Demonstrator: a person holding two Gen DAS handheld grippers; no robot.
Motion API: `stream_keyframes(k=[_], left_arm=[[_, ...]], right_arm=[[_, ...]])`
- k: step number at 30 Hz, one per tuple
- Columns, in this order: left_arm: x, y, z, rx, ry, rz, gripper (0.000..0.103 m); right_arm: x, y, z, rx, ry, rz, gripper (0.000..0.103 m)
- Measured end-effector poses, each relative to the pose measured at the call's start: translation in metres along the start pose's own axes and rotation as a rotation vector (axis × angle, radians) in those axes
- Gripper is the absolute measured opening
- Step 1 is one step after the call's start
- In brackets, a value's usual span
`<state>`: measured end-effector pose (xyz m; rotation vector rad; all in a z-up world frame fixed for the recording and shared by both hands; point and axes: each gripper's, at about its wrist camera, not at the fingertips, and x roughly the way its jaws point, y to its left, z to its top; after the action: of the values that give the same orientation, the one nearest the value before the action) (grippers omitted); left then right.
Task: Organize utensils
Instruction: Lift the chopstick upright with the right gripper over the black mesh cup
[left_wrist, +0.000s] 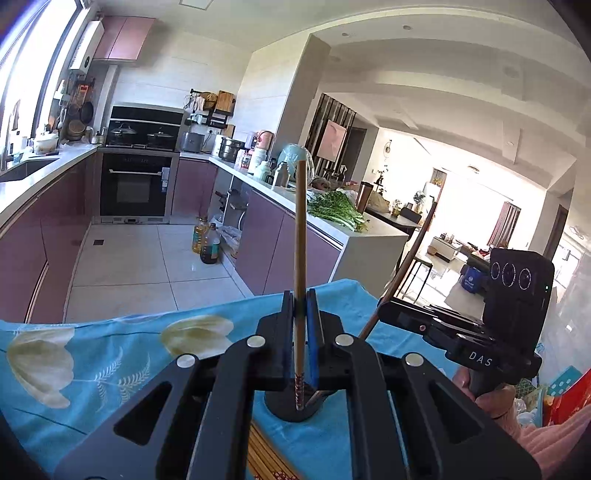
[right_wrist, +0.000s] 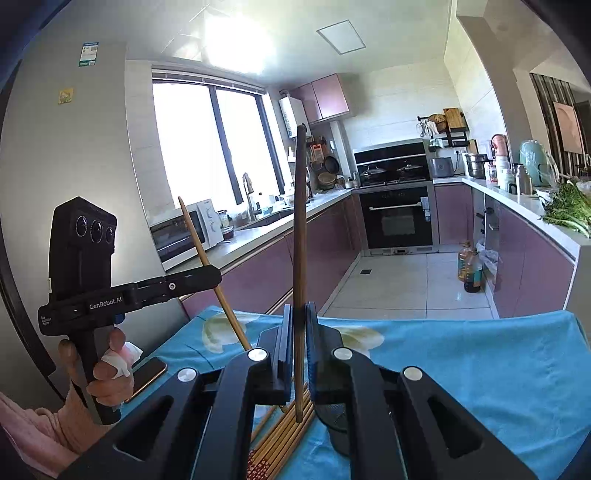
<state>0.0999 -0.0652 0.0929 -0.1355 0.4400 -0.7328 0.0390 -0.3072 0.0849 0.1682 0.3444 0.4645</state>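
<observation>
My left tool (left_wrist: 300, 321) pinches an upright chopstick (left_wrist: 300, 236); its tip hangs over the holder (left_wrist: 291, 408) at six o'clock.

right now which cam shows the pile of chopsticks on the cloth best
The right wrist view: the pile of chopsticks lies fanned on the blue cloth below the right gripper. The left wrist view shows only a sliver beneath the left gripper.

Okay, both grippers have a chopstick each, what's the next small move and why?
Probably lower the left gripper so its light chopstick drops into the black holder. That stick stands upright with its patterned end right at the holder's mouth, while the right gripper holds its dark chopstick over the chopstick pile.
</observation>
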Motion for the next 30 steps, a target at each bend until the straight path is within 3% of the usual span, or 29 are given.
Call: stream_keyframes(k=[6, 17, 22, 30], left_arm=[[0.029, -0.021, 0.013, 0.048, -0.006, 0.017, 0.007], [0.108, -0.02, -0.035, 0.052, 0.207, 0.019, 0.007], [0.122, -0.014, -0.046, 0.056, 0.26, 0.03, 0.008], [0.124, -0.004, -0.042, 0.039, 0.282, 0.044, 0.008]], right_arm=[[0.007, -0.017, 0.004, -0.012, -0.006, -0.048, 0.005], [0.046, -0.031, -0.027, 0.005, 0.164, -0.064, 0.006], [0.068, -0.035, -0.035, 0.019, 0.268, -0.061, 0.006], [0.086, -0.043, -0.04, 0.064, 0.299, -0.076, 0.006]])
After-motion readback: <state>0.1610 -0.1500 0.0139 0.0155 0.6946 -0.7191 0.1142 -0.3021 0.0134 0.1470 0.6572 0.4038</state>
